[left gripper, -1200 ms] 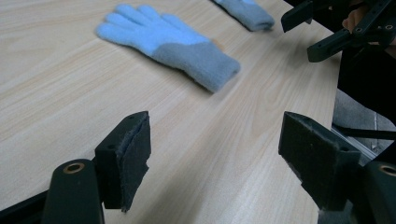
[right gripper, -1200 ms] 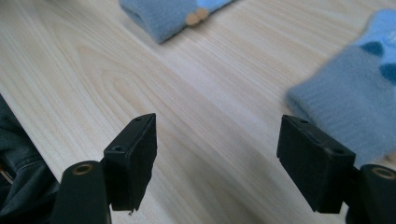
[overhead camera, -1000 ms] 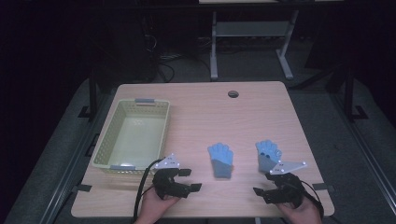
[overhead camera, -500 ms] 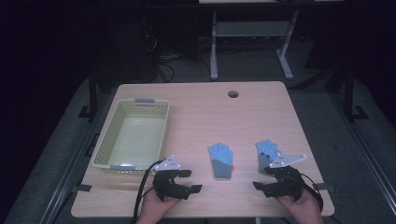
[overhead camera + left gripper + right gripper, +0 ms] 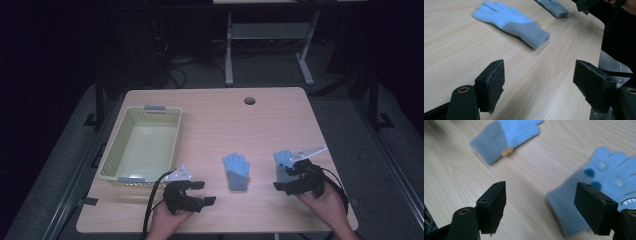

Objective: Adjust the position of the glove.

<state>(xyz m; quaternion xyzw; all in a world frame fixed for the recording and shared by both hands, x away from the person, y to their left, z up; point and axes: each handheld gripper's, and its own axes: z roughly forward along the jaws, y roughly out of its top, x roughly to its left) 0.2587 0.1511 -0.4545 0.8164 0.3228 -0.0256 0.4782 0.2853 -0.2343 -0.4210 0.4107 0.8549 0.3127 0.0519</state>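
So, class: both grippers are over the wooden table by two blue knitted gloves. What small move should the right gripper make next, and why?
Probably ease the right gripper forward and down over the grey cuff of the nearer blue knitted glove. Its jaws stand open, and that cuff lies flat on the wooden table, partly between them.
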